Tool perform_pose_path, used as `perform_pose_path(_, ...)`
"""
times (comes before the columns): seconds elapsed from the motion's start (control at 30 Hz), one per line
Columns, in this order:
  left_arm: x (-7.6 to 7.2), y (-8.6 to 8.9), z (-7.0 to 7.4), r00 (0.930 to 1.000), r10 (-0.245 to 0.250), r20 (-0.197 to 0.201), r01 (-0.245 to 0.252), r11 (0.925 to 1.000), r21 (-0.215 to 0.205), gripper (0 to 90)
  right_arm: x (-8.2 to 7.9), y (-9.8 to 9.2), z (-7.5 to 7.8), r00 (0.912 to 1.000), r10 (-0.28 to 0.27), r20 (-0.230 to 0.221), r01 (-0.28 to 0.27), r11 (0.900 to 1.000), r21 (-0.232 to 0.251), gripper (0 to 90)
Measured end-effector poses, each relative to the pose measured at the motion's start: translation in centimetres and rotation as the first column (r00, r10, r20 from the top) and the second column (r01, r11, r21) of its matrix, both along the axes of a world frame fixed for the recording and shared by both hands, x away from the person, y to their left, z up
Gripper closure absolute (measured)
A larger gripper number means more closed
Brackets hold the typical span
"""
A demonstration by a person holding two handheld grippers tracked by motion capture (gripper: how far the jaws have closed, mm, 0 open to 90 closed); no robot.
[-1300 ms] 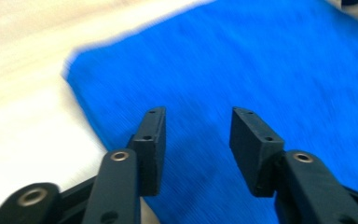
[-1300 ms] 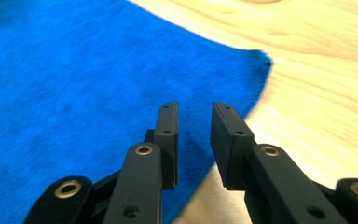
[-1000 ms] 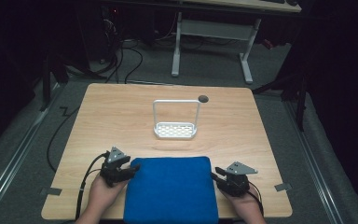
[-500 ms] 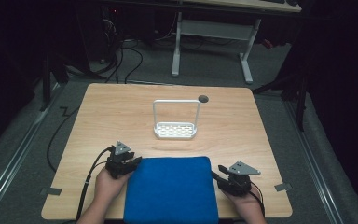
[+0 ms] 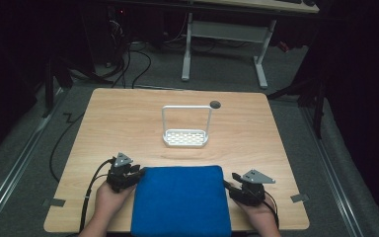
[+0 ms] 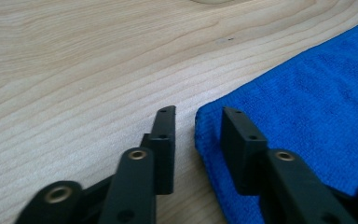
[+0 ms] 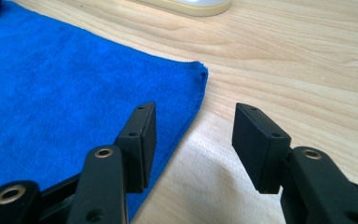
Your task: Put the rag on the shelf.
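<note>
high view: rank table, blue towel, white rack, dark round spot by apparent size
1. table
2. blue towel
3. white rack
4. dark round spot at the table's far edge

The towel lies nearer the camera than the rack, but the gap looks too wide to flip.

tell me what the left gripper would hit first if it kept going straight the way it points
Most likely the blue towel: the left gripper stands open with the towel's far left corner between its jaws, one jaw over bare table. Depth is unclear, so it may slide over the cloth.
</note>
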State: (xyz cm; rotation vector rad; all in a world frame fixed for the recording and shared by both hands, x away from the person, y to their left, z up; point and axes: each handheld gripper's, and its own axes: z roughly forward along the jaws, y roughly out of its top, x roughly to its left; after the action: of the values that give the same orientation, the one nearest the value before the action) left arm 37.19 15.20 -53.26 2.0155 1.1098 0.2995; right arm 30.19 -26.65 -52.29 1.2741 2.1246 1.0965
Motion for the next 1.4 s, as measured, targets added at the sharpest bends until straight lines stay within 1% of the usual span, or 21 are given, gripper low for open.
perform_pose_path(0.13, -0.3, -0.3, -0.2, 0.9998, -0.009, 0.017, 0.009, 1.0000, -0.002, 79.3, 1.3, 0.8, 0.3, 0.9997, -0.014, -0.020, 0.015, 1.000, 0.017, 48.0)
perform_pose_path(0.17, -0.4, -0.4, -0.2, 0.9996, -0.010, 0.025, 0.010, 0.9999, 0.003, 79.3, 1.3, 0.8, 0.3, 0.9997, -0.014, -0.020, 0.015, 1.000, 0.017, 48.0)
perform_pose_path(0.2, -0.5, -0.4, -0.3, 0.9995, -0.013, 0.030, 0.013, 0.9999, 0.008, 84.0, 2.2, 1.3, 0.4, 0.9994, -0.015, -0.032, 0.015, 1.000, 0.000, 46.7)
perform_pose_path(0.23, -0.5, -0.4, -0.3, 0.9995, -0.017, 0.028, 0.016, 0.9998, 0.006, 85.3, 2.5, 1.6, 0.4, 0.9990, -0.022, -0.038, 0.022, 1.000, -0.008, 46.4)
perform_pose_path(0.27, -0.5, -0.3, -0.3, 0.9995, -0.017, 0.025, 0.017, 0.9998, 0.000, 86.0, 3.2, 1.8, 0.2, 0.9988, -0.026, -0.042, 0.026, 1.000, -0.009, 46.4)
perform_pose_path(0.3, -0.5, -0.3, -0.3, 0.9995, -0.017, 0.025, 0.017, 0.9998, 0.000, 86.3, 3.2, 1.8, 0.2, 0.9988, -0.026, -0.042, 0.026, 1.000, -0.009, 46.4)
perform_pose_path(0.33, -0.4, -0.2, -0.3, 0.9996, -0.018, 0.019, 0.018, 0.9998, -0.012, 86.4, 4.2, 2.3, -0.2, 0.9963, -0.044, -0.074, 0.042, 0.999, -0.019, 46.5)
perform_pose_path(0.5, -0.4, -0.2, -0.4, 0.9996, -0.020, 0.020, 0.021, 0.9997, -0.013, 86.4, 5.1, 3.0, -0.7, 0.9945, -0.041, -0.097, 0.036, 0.998, -0.057, 49.4)
perform_pose_path(0.63, -0.4, -0.2, -0.4, 0.9996, -0.020, 0.019, 0.020, 0.9997, -0.016, 86.4, 5.1, 3.1, -0.7, 0.9950, -0.047, -0.088, 0.041, 0.997, -0.068, 56.4)
perform_pose_path(0.67, -0.4, -0.2, -0.4, 0.9996, -0.019, 0.020, 0.020, 0.9997, -0.015, 86.5, 5.1, 3.2, -0.7, 0.9953, -0.049, -0.084, 0.042, 0.996, -0.082, 58.8)
perform_pose_path(0.7, -0.4, -0.2, -0.4, 0.9996, -0.019, 0.020, 0.020, 0.9997, -0.015, 86.5, 5.1, 3.2, -0.7, 0.9953, -0.049, -0.084, 0.042, 0.996, -0.082, 58.8)
perform_pose_path(0.73, -0.4, -0.2, -0.4, 0.9996, -0.019, 0.019, 0.020, 0.9997, -0.017, 86.5, 5.1, 3.2, -0.7, 0.9958, -0.044, -0.081, 0.037, 0.995, -0.088, 62.7)
perform_pose_path(0.83, -0.4, -0.2, -0.4, 0.9997, -0.019, 0.017, 0.019, 0.9997, -0.018, 86.6, 5.3, 3.4, -0.6, 0.9946, -0.048, -0.092, 0.040, 0.995, -0.089, 66.3)
perform_pose_path(0.97, -0.4, -0.2, -0.4, 0.9997, -0.018, 0.017, 0.019, 0.9997, -0.017, 86.8, 5.3, 3.9, -0.5, 0.9945, -0.044, -0.095, 0.036, 0.996, -0.086, 80.4)
perform_pose_path(1.07, -0.3, -0.2, -0.4, 0.9997, -0.019, 0.016, 0.019, 0.9997, -0.018, 87.0, 5.1, 4.0, -0.6, 0.9959, -0.028, -0.086, 0.020, 0.996, -0.082, 87.2)
perform_pose_path(1.17, -0.3, -0.1, -0.3, 0.9997, -0.018, 0.013, 0.018, 0.9997, -0.018, 87.4, 5.0, 4.0, -0.7, 0.9968, -0.028, -0.075, 0.022, 0.997, -0.079, 87.8)
perform_pose_path(1.2, -0.4, -0.1, -0.3, 0.9998, -0.015, 0.014, 0.015, 0.9996, -0.022, 87.4, 4.7, 4.1, -0.7, 0.9983, -0.022, -0.055, 0.018, 0.997, -0.080, 88.0)
perform_pose_path(1.23, -0.4, -0.1, -0.3, 0.9998, -0.015, 0.014, 0.015, 0.9996, -0.022, 87.5, 4.7, 4.1, -0.7, 0.9983, -0.022, -0.055, 0.018, 0.997, -0.080, 88.0)
perform_pose_path(1.3, -0.4, 0.1, -0.1, 0.9997, -0.010, 0.022, 0.011, 0.9991, -0.041, 87.5, 4.4, 4.0, -0.4, 0.9994, -0.023, -0.027, 0.021, 0.997, -0.073, 88.1)
perform_pose_path(1.37, -0.4, 0.1, 0.2, 0.9995, 0.000, 0.033, 0.002, 0.9970, -0.078, 87.5, 4.1, 3.9, -0.1, 0.9997, -0.025, -0.001, 0.025, 0.998, -0.052, 88.2)
perform_pose_path(1.4, -0.5, 0.1, 0.3, 0.9993, 0.000, 0.038, 0.003, 0.9965, -0.083, 87.5, 3.9, 3.8, 0.0, 0.9996, -0.024, 0.016, 0.024, 0.999, -0.045, 88.2)
